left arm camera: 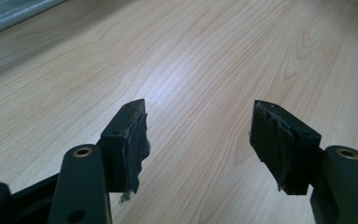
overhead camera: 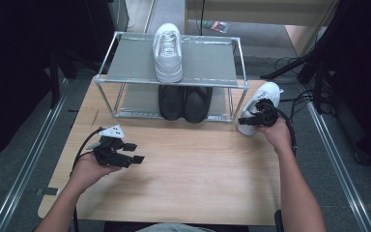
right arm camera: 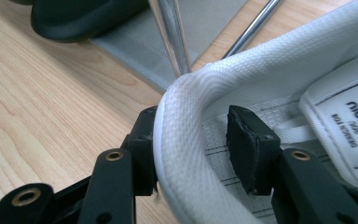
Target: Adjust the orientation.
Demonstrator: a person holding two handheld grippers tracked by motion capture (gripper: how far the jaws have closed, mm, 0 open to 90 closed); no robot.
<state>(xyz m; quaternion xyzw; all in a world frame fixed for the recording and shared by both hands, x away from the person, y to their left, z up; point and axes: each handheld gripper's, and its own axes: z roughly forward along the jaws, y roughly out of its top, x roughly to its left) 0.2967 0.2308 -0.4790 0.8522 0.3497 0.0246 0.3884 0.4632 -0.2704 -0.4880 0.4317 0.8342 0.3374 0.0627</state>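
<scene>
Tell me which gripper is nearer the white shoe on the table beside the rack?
Right. The right gripper straddles the heel collar of the white shoe, one jaw outside, one inside. The left gripper hovers over bare table, well across from it, jaws open.

White sneaker point(overhead camera: 261, 104), table's right edge beside rack, prob. upright

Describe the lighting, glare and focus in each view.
High view: table evenly lit, surroundings dark, picture soft. Left gripper view: pale sheen on the wood ahead of the left gripper. Right gripper view: white shoe bright, black shoe blurred.
</scene>
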